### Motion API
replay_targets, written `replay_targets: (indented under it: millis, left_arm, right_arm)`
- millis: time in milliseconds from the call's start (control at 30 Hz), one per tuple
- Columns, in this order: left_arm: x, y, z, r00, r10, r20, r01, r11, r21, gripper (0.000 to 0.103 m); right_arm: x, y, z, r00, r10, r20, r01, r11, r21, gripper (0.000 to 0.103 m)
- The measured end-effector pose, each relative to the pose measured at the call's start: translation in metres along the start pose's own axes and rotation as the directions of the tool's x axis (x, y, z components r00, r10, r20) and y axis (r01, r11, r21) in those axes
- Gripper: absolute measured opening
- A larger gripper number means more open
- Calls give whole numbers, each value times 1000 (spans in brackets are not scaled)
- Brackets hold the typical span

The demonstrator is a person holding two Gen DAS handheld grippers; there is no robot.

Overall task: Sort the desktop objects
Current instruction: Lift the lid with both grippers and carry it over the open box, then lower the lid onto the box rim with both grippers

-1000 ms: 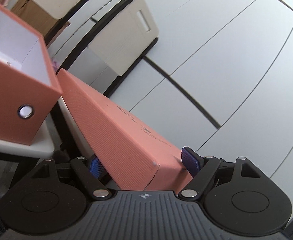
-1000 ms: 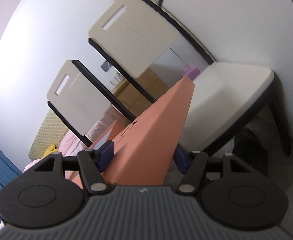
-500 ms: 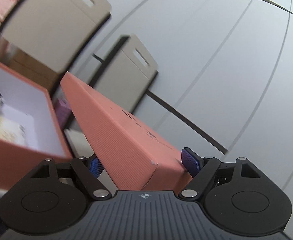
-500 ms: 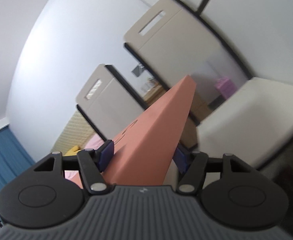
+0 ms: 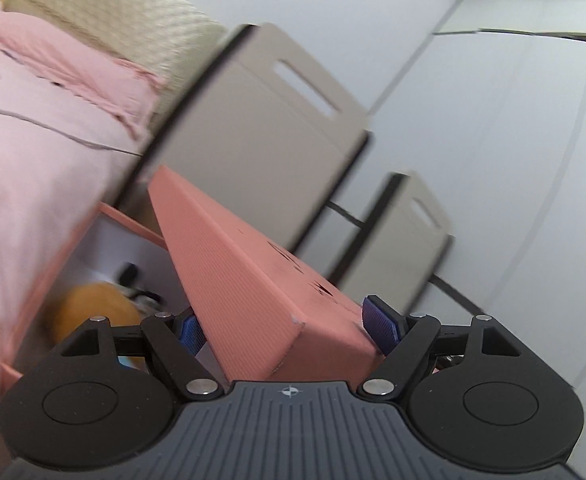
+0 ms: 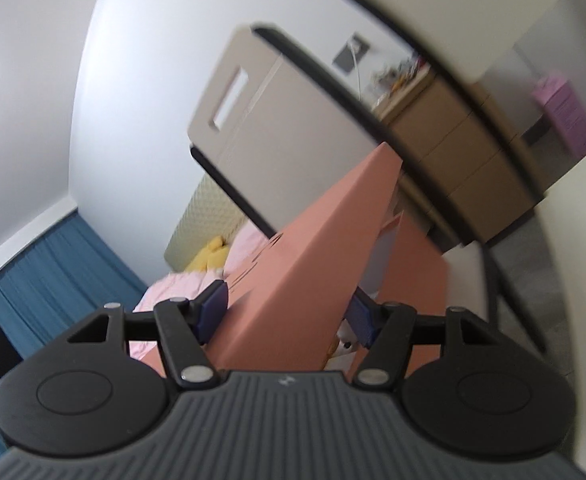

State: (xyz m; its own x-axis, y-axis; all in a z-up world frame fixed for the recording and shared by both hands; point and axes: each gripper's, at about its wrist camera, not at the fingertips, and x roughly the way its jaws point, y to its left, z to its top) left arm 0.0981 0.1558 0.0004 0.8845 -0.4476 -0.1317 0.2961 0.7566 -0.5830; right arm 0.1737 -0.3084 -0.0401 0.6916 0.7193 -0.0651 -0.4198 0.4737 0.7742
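Note:
Both grippers hold the same salmon-pink box lid. In the left wrist view the lid (image 5: 245,280) runs away from me, and my left gripper (image 5: 289,326) is shut on its near end. In the right wrist view the lid (image 6: 313,256) is clamped at its near end by my right gripper (image 6: 289,314). The open salmon box (image 5: 105,216) with a white inside lies below the lid on the left, holding an orange object (image 5: 93,308) and small dark items. The box wall (image 6: 413,276) also shows in the right wrist view.
Two beige chairs with handle slots (image 5: 261,128) (image 5: 405,240) stand behind the box. A bed with pink bedding (image 5: 33,140) is at the left. Blue curtains (image 6: 53,276) and a wooden drawer unit (image 6: 465,148) are in the room.
Both grippers have swung with the lid: the open box has moved from the upper left to below the lid, and the chairs and the bed have come into view.

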Motion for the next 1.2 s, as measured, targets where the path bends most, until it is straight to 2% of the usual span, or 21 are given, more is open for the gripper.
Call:
replay_targets:
  millis: [133,233,367,567,733,867,933,1000,1100,1200]
  left_arm:
    - [12,28,2,996,84,-11,-84,996,-29,82]
    - [15,34,2,987,156,-34,-156,988,-6,82]
    - [15,39,-1,984,172,-39,-173,985,-2,83]
    - [20,43,-8,957,284,-66,-284,959,8,89]
    - [17,38,-14,943,330,-49,-327,944,47,90]
    - [5,22,-21,898,433,79,-440,884,156,93]
    - [3,19,-22,891,444,95,-454,876,165,94]
    - [2,18,-25,894,437,98,-447,878,171,94]
    - [2,12,-29,889,441,119,-457,865,206,94]
    - [2,6,-33,893,425,148,-449,862,233,94]
  right_arm:
    - [29,-14,-8,999,10,-46,-9,1000,22,65]
    - [52,-24,-14,997,18,-80,-15,999,39,65]
    - [81,-37,-21,992,30,-126,-22,998,61,66]
    - [92,-37,-31,988,-27,-153,33,999,35,68]
    - [88,-36,-37,987,-72,-144,73,997,6,69]
    - [84,-33,-37,988,-113,-105,110,993,-36,71]
    - [84,-32,-38,987,-123,-99,118,992,-52,71]
    - [83,-30,-40,987,-132,-89,126,990,-67,71]
    - [83,-29,-42,986,-150,-73,144,986,-81,73]
    - [81,-27,-43,982,-182,-41,178,979,-101,78]
